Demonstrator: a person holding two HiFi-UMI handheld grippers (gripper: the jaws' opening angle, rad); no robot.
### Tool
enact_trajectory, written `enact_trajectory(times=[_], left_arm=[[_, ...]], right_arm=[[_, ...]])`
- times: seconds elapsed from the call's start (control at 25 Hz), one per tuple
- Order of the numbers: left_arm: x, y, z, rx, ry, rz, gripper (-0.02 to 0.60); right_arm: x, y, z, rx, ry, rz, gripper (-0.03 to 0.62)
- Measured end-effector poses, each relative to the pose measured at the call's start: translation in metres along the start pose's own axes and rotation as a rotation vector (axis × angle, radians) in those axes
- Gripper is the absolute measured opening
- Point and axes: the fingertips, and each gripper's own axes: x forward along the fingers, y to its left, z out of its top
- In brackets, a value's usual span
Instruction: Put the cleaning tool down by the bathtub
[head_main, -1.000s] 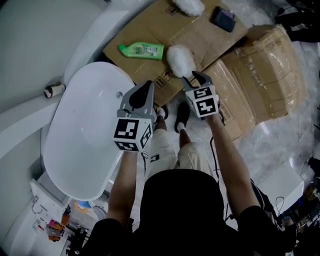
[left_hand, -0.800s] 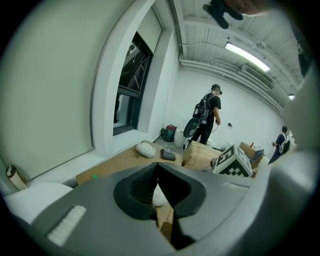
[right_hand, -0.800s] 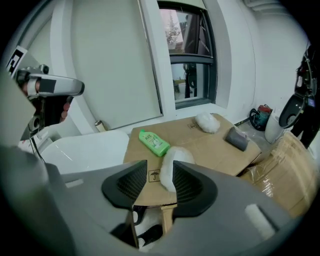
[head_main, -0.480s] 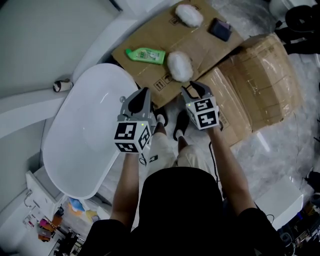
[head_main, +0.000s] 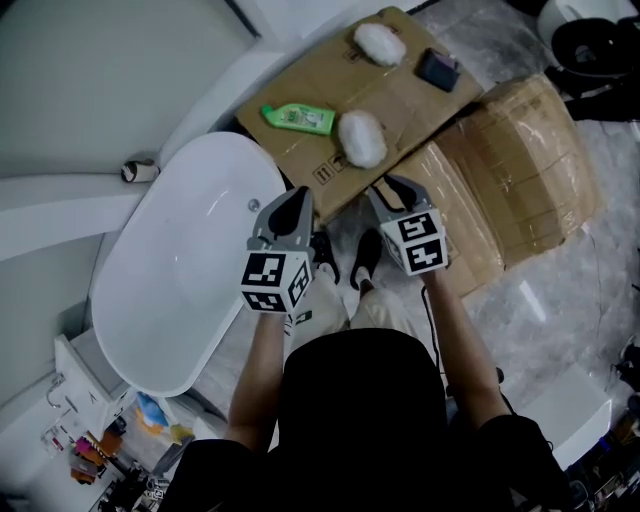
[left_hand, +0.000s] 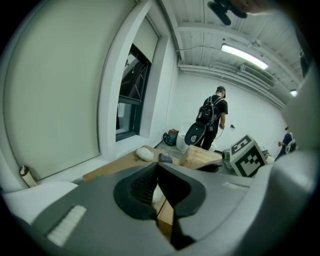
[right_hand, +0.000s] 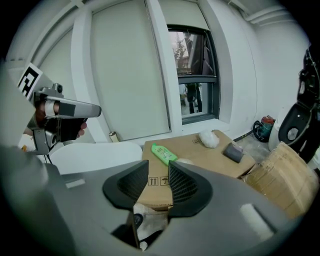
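Note:
The cleaning tool, a white fluffy pad (head_main: 362, 138), lies on flat cardboard (head_main: 400, 95) beside the white bathtub (head_main: 180, 270). Nothing holds the pad. My right gripper (head_main: 393, 185) hovers just short of it, over the cardboard's near edge. Its jaws are closing with a gap left and nothing between them; in the right gripper view (right_hand: 159, 167) only cardboard shows through the gap. My left gripper (head_main: 298, 195) hangs over the tub's right rim. In the left gripper view (left_hand: 157, 166) its jaws meet, empty.
On the cardboard lie a green bottle (head_main: 298, 119), a second white pad (head_main: 380, 43) and a dark block (head_main: 438, 70). A wrapped cardboard box (head_main: 520, 170) stands at the right. A small roll (head_main: 140, 170) sits on the ledge behind the tub. A person with a backpack (left_hand: 212, 117) stands far off.
My right gripper has drawn back from the white pad, which stays on the cardboard. The left gripper has hardly moved.

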Motion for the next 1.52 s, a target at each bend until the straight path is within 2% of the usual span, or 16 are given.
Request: enact_trajectory(times=[0.44,0.8,1.16,1.52], left_arm=[[-0.024,-0.005,-0.003,0.016,-0.003,-0.029,-0.002],[-0.065,-0.001,-0.001,0.041,-0.032,-0.105,-0.002],[-0.124,-0.003,0.015,0.080,-0.089,-0.198,-0.002],[-0.165,0.001,0.019,0.113,-0.123,-0.241,-0.002]], right_arm=[[-0.041,0.032,0.018,0.041,-0.077,0.000,0.077],[-0.076,0.080,0.041,0.035,-0.145,-0.062,0.038],[-0.116,0.144,0.068,0.022,-0.238,-0.121,0.014],[-0.149,0.188,0.078,0.022,-0.312,-0.169,0.009]])
